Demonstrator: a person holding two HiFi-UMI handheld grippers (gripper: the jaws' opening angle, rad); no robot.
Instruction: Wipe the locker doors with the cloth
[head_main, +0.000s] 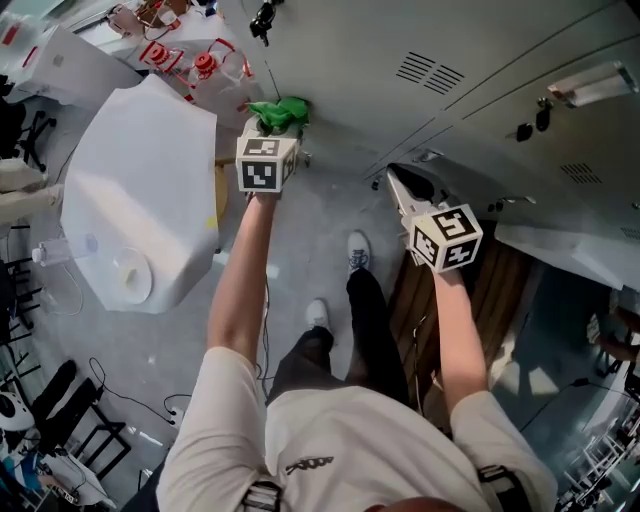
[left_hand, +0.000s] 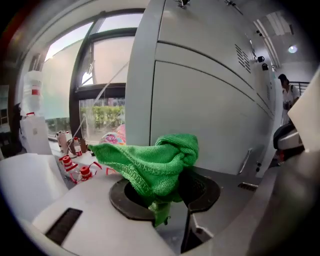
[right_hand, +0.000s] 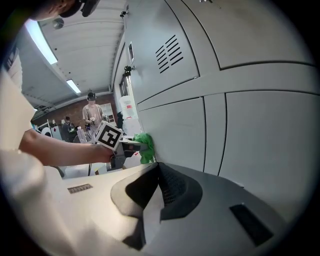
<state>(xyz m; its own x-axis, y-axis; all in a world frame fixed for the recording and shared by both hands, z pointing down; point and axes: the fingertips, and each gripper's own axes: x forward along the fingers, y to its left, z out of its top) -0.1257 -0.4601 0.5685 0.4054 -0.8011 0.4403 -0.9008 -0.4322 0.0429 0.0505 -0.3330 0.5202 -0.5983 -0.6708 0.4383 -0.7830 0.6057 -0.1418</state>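
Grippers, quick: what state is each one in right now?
Left gripper: closed on the green cloth.
Right gripper: closed, holding nothing.

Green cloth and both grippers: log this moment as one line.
left gripper: shut on green cloth | position: bunched at locker door, contact unclear | right gripper: shut, empty

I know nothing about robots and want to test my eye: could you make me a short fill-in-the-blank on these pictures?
The left gripper clamps a crumpled knitted cloth coloured ____.
The right gripper is shut and holds ____.
The tall pale grey metal doors in front of the cloth belong to ____.
Missing words: green; nothing; lockers.
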